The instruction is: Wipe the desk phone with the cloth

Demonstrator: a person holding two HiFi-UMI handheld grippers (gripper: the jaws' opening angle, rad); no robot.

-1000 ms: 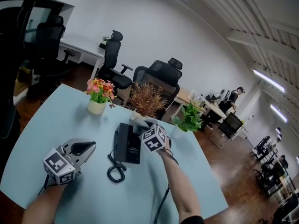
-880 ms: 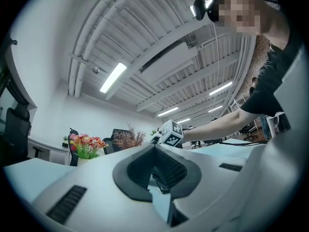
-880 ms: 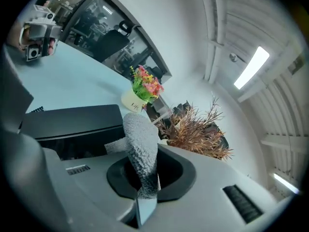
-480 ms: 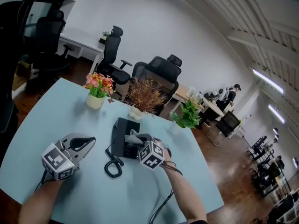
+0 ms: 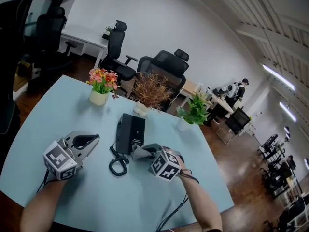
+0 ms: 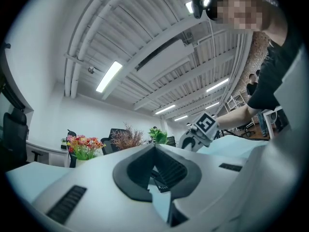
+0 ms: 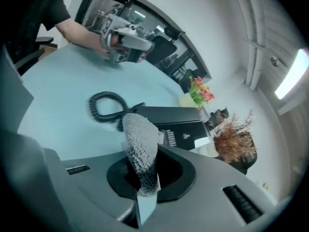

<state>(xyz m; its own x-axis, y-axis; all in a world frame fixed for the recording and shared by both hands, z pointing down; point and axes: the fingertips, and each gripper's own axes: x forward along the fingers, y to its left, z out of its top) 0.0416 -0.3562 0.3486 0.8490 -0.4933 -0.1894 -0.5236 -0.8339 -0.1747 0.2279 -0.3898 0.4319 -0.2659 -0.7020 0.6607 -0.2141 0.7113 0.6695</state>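
Right gripper [image 7: 143,180] clamps the cloth [image 7: 139,138]; desk phone [image 7: 179,123] lies just ahead. Left gripper [image 6: 154,148] closed, empty. Cloth secured; wiping probably remains.

I'm looking down on a pale blue table [image 5: 58,115] with a rounded edge. A black desk phone [image 5: 131,133] lies flat near its middle, and its coiled cord [image 5: 117,166] is curled on the top just beside it. Three plants stand along the far edge: a flower pot [image 5: 99,98], a dried brown plant [image 5: 149,94] and a green plant [image 5: 194,116].
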